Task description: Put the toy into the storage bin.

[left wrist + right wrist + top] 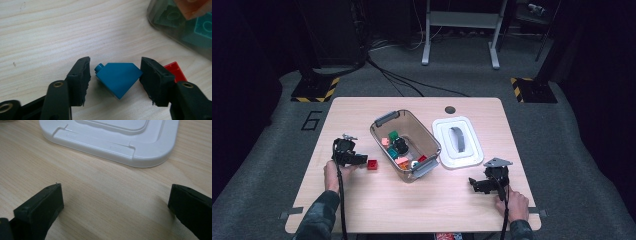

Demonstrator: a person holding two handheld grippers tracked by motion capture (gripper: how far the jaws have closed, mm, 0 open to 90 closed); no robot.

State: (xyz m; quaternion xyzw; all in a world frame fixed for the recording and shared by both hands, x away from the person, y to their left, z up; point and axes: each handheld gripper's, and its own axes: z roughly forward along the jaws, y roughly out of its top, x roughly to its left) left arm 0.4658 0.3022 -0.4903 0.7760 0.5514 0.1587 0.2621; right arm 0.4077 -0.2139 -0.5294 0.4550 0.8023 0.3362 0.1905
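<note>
A teal-blue sloped brick (118,78) lies tilted on the wooden table between the jaws of my left gripper (114,81). The jaws stand open around it, with a small gap at the left jaw and the right jaw at its edge. A red brick (175,71) lies just behind the right jaw, and it sits at the gripper's tip in the high view (372,164). My left gripper (358,160) is at the table's left, near the clear bin (384,120). My right gripper (475,184) rests open at the front right with bare wood between its jaws (115,202).
The clear bin's wall (155,15) holds several bricks in green, teal, orange and red, plus a black piece. Its white lid (439,130) lies flat to the bin's right, just beyond my right gripper (150,157). A round hole (450,109) is near the table's far edge.
</note>
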